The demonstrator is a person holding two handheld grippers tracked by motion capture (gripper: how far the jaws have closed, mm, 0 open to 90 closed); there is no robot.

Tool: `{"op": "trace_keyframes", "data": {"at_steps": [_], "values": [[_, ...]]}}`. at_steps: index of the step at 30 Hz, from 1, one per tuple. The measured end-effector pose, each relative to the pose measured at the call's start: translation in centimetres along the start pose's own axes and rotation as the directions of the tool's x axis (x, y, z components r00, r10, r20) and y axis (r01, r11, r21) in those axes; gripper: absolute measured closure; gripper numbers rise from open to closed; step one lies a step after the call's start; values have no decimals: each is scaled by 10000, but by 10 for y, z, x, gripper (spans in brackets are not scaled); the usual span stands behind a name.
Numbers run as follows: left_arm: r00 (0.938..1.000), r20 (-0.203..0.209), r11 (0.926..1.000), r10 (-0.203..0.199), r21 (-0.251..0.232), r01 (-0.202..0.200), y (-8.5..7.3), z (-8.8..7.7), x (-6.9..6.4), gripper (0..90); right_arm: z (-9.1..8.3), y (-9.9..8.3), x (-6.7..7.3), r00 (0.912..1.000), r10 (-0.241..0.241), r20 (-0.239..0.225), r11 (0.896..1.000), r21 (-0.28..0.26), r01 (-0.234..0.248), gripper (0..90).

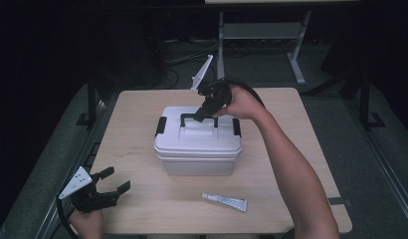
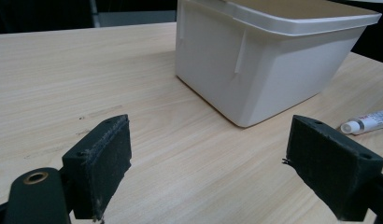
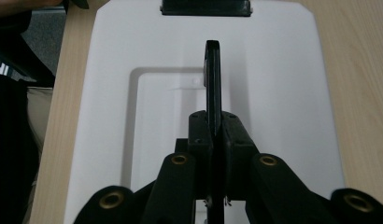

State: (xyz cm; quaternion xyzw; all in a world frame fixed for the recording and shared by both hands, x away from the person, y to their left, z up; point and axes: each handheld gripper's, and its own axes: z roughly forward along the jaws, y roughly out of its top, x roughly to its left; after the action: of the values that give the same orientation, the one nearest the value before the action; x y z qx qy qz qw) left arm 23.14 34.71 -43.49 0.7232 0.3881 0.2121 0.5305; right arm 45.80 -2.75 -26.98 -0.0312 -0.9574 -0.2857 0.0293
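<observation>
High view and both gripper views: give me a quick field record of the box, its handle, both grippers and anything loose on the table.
box: white lidded box, mid-table, lid on
handle: black handle, raised upright off the lid
latches: black, one at each end of the lid
right gripper: right gripper shut on the handle
left gripper: left gripper open, holds nothing, at the near left table edge
loose item: white tube lying on the table in front of the box

Lab: lone table [image 1: 142,114], dark curtained surround

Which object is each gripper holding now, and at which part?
The right gripper is shut on the black handle of the white box, at the handle's bar. The left gripper is open and holds nothing.
</observation>
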Motion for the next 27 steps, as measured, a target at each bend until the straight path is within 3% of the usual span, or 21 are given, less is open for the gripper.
{"op": "trace_keyframes", "data": {"at_steps": [11, 15, 27], "values": [[10000, -15, 10000, 69, 55, -69, 0, 1, -1, 131, -24, -4, 9, 9996, -13, 270, 9997, -244, 19, 839], [9999, 104, 9999, -85, -64, 86, 0, 1, -1, 132, -33, -8, 13, 9993, -33, 368, 9998, -218, 41, 839], [10000, 66, 10000, 50, 60, -50, 0, 3, -3, 132, -73, -43, 28, 9953, 400, 882, 9983, -454, -361, 839]]}}
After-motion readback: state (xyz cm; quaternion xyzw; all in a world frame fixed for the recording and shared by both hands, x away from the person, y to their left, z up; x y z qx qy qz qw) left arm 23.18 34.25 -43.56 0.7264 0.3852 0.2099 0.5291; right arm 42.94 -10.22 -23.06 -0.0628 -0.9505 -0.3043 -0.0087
